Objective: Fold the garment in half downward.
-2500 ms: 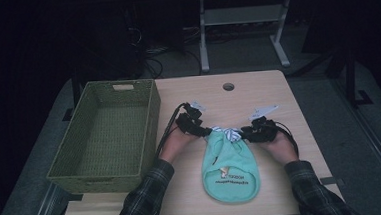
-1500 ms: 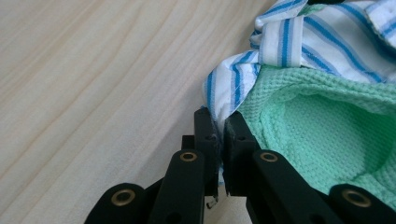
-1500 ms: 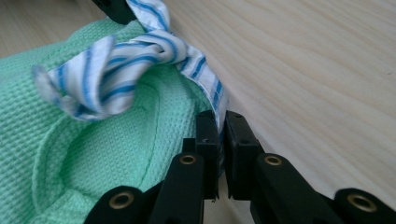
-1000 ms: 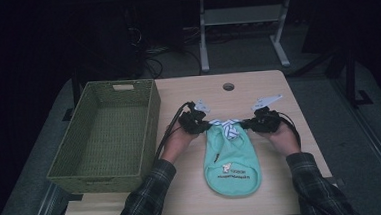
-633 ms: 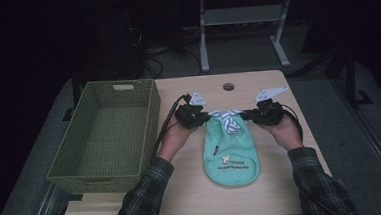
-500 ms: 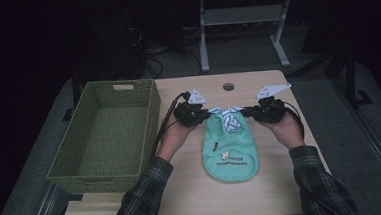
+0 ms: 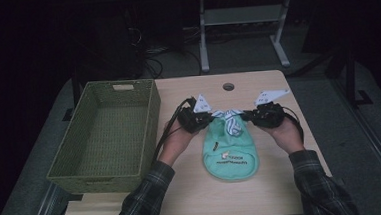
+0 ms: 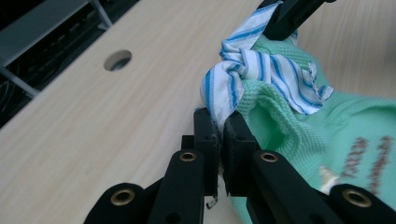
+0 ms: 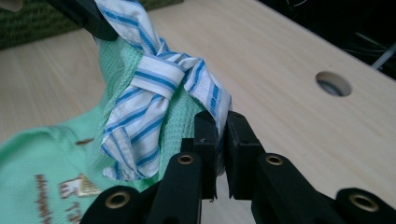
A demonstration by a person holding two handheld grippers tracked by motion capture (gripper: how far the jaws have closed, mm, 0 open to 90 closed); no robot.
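A mint-green knit garment [image 7: 230,157] with brown print lies on the wooden table [image 7: 199,197], its top edge lifted. A blue-and-white striped tie [image 7: 231,123] is knotted at that top edge. My left gripper [image 7: 209,118] is shut on the left end of the striped tie [image 8: 261,65], with green knit [image 8: 299,135] bunched just behind it. My right gripper [image 7: 248,115] is shut on the other end of the striped tie [image 9: 154,88]. The two grippers face each other across the knot. In the left gripper view, the left gripper [image 8: 220,122] pinches striped fabric; in the right gripper view, the right gripper [image 9: 222,122] does likewise.
A woven green basket [image 7: 151,115] with nothing in it stands at the table's left, close to the left hand. A round cable hole [image 7: 228,86] sits in the tabletop beyond the garment. Metal furniture legs [image 7: 203,36] stand on the dark floor behind the table.
Both hands have risen and moved toward the table's far side, still gripping the tie ends. The garment's top has been drawn up and away from the person.
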